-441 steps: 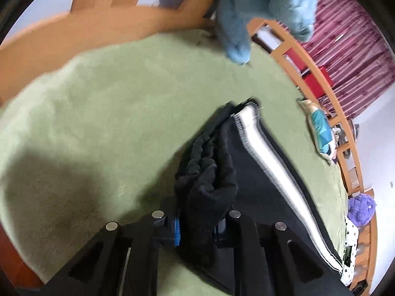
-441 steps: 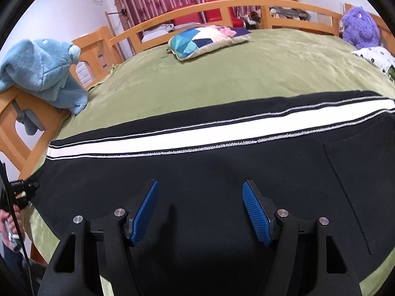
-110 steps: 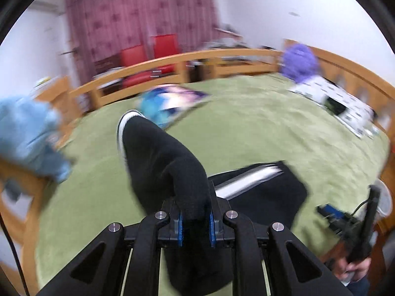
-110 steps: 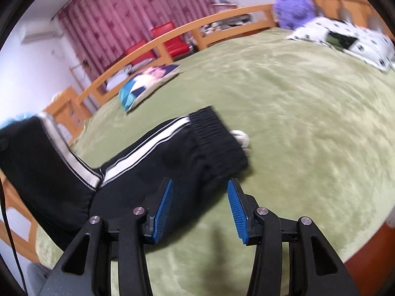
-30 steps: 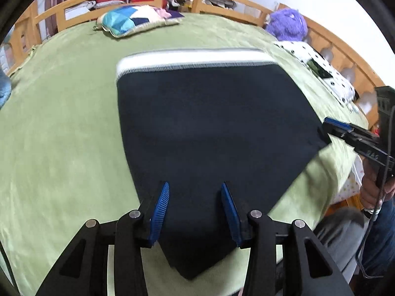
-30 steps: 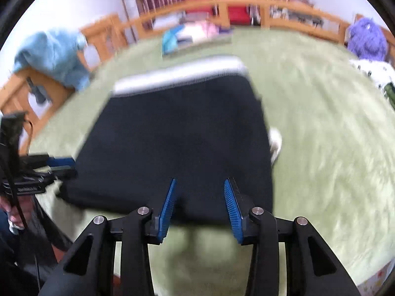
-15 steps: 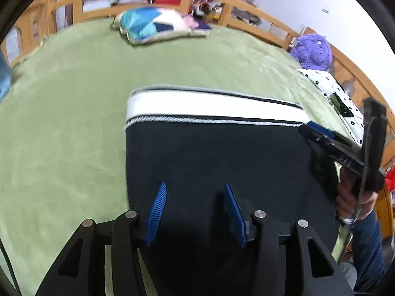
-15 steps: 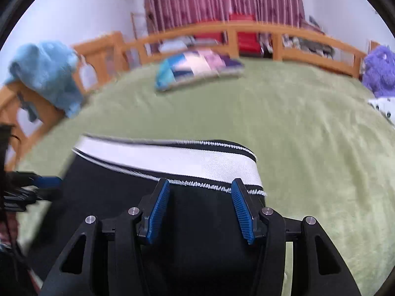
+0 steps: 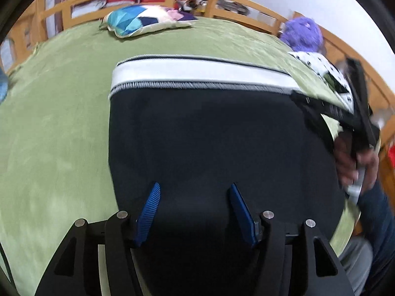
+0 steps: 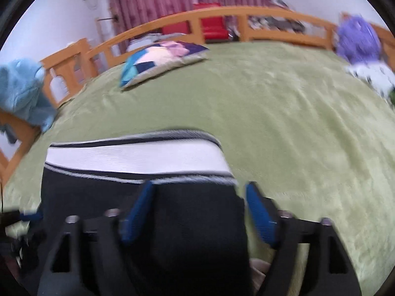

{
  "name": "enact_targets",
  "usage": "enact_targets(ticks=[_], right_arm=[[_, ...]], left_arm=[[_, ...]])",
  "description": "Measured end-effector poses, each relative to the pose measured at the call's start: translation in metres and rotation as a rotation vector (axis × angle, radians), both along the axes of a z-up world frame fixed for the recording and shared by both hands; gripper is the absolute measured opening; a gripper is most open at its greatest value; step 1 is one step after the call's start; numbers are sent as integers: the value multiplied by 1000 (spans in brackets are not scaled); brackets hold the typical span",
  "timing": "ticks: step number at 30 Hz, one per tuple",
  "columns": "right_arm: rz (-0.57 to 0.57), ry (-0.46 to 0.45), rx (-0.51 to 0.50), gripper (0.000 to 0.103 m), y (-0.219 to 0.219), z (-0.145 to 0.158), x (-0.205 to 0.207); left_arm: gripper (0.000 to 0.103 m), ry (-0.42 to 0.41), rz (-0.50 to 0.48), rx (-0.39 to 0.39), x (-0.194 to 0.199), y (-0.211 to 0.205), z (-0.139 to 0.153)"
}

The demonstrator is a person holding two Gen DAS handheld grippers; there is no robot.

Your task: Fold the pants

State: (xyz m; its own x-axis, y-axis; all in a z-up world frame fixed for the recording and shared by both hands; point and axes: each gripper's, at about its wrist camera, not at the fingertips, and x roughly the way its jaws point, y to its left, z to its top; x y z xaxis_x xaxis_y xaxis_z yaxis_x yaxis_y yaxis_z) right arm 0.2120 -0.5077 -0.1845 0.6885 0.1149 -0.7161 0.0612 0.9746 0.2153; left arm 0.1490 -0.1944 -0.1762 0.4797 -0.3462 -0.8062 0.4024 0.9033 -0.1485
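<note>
The black pants with a white side stripe lie folded flat on the green bedspread. My left gripper is open and empty, low over the near left part of the pants. My right gripper is open and empty over the pants at their right edge, just short of the white stripe. The right gripper also shows at the right of the left wrist view, held by a hand. The left gripper shows at the left edge of the right wrist view.
A patchwork pillow lies at the far side of the bed. A purple plush toy and a spotted cloth sit at the right. A blue garment hangs on the wooden bed rail at the left.
Both grippers have moved in lower and closer over the folded pants. The right gripper has shifted toward the pants' right edge. Both jaws stay open.
</note>
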Motion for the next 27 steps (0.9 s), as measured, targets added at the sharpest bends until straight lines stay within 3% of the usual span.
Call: enact_targets(ticks=[2,4,6,10,13,15,18,24,27], right_arm=[[-18,13,96,82,-14,-7,-9],[-34,32,128,83,-21,-13,-22],[-38,29,104,83,-18,-11,-36],[-35,46,12,83,-10,3,-64],[-82,50,-1,81,-17,14,-89],[-110,63,44,81,-24,14,-99],[-90,132,130,80,-25,3,-98],[-64,138,244,80,-29,-15,-74],[-24,169,346,80,-31,-31,-55]], left_arm=[[57,-2,-9,8,-19,3,-2],[57,-18,-12,12,-32,8,2],[57,-9,-19,-16,-40,18,9],[60,-30,70,-52,-38,48,24],[64,7,140,-77,-19,74,23],[64,45,174,-99,-8,85,18],[64,93,199,-113,6,90,8],[64,157,137,-105,22,74,-9],[64,196,136,-153,31,73,-17]])
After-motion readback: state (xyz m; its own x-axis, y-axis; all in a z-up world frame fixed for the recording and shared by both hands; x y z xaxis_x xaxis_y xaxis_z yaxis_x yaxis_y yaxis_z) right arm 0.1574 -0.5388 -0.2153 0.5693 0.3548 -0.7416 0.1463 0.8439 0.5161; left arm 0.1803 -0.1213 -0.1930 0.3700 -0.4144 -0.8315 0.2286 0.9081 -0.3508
